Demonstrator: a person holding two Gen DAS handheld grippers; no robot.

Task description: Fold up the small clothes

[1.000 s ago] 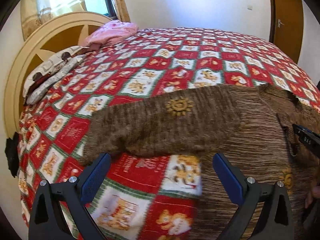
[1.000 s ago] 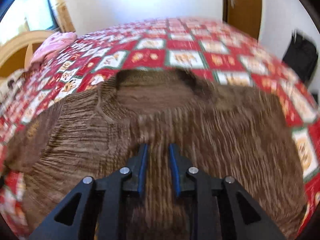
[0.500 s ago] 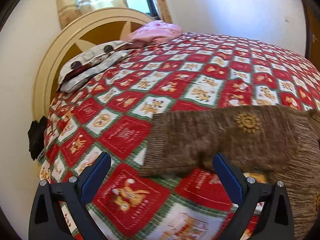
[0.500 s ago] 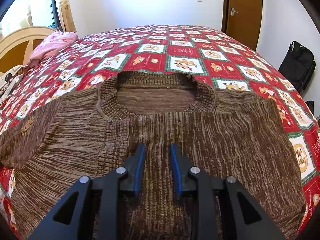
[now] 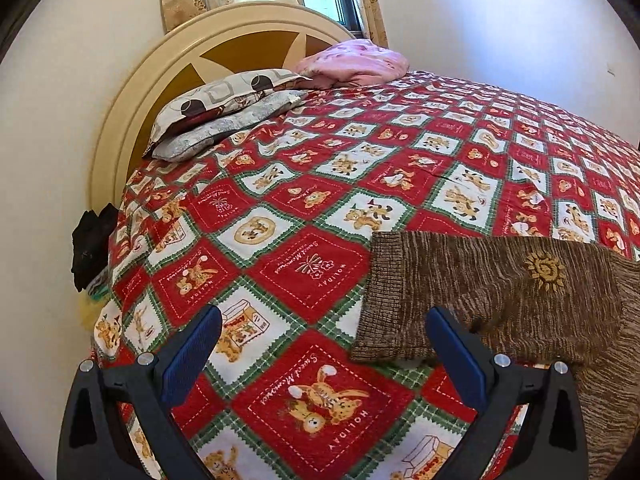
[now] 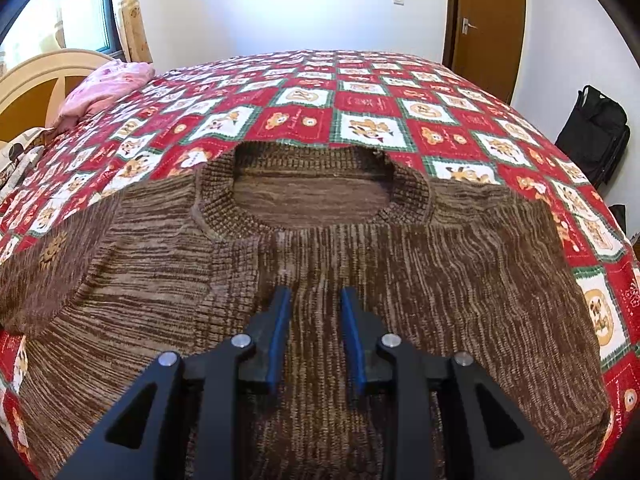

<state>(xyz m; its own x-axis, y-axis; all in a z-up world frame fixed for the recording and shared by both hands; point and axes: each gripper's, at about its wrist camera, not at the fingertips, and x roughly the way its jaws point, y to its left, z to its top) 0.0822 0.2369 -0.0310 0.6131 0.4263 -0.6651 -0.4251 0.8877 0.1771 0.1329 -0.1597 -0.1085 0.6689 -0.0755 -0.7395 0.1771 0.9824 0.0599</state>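
Brown sweater (image 6: 320, 264) flat on the patchwork quilt (image 5: 304, 208).
Left gripper (image 5: 320, 344) spread wide, empty, sleeve cuff (image 5: 384, 296) at its 2 o'clock; right gripper (image 6: 314, 336) slightly parted, holding nothing, over the chest.

A red, white and green patchwork quilt (image 5: 320, 216) is covering the bed. At the quilt's head end, 2 pillows (image 5: 224, 116) are lying stacked against a cream arched headboard (image 5: 132, 92), with a pink bundle (image 5: 352, 62) sitting just beside them. Beyond the quilt's far side, a black bag (image 6: 596, 132) is leaning against the wall near a brown door (image 6: 488, 20).
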